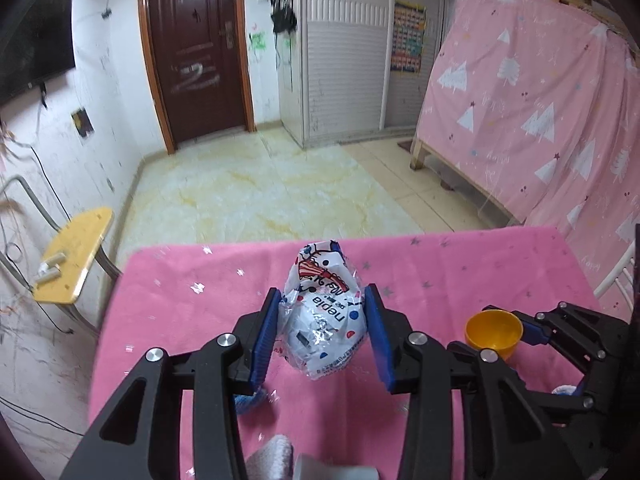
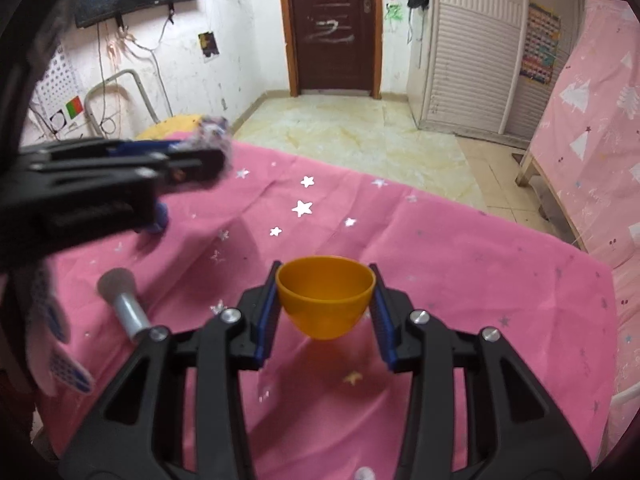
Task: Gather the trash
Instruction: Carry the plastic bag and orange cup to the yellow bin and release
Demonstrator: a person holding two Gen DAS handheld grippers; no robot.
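Crinkled wrapper (image 1: 322, 312) lengthwise in L gripper (image 1: 323, 334).

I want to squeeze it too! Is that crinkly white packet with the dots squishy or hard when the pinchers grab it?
Probably squishy and crackly: the tissue packet is wrinkled shiny plastic, bulging between the left gripper pads. It likely weighs little, since it seems held up above the pink cloth by two thin pads alone. The glossy film could be slippery.
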